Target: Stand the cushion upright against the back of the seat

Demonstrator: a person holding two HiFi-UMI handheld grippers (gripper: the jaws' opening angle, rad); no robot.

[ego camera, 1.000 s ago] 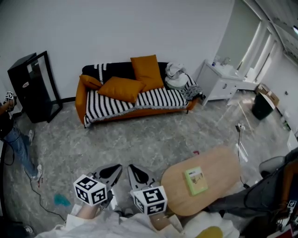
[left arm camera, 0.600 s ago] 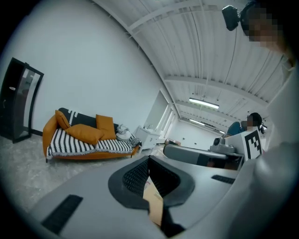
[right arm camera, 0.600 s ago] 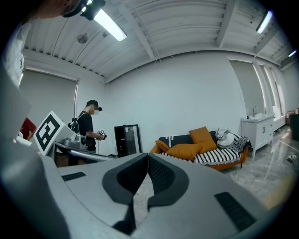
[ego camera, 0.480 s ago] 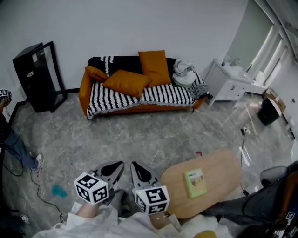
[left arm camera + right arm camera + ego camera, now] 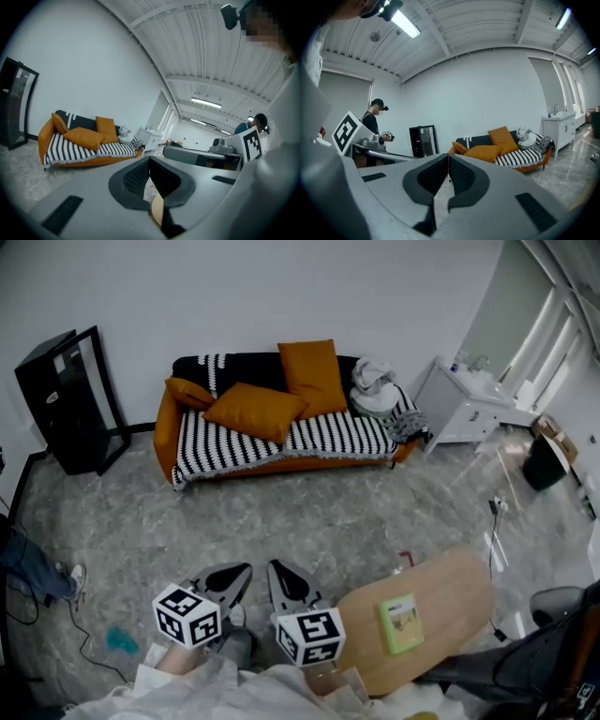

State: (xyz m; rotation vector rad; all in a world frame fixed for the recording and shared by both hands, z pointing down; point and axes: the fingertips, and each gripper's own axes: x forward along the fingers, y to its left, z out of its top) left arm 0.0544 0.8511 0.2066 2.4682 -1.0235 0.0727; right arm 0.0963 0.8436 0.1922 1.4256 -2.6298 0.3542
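Far from you, the sofa (image 5: 281, 463) backs the wall; the flat cushion (image 5: 255, 411) lies on its seat, left of the upright cushion (image 5: 312, 376). The table (image 5: 450, 587) stands near right.

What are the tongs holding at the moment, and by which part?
Nothing. The left tongs and the right tongs are both shut and empty, well short of the sofa, where the orange cushion lies on the seat untouched.

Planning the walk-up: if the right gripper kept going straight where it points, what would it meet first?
Nothing close: the right gripper faces bare floor, then most likely the left half of the sofa, around the flat-lying cushion. Depth is hard to judge.
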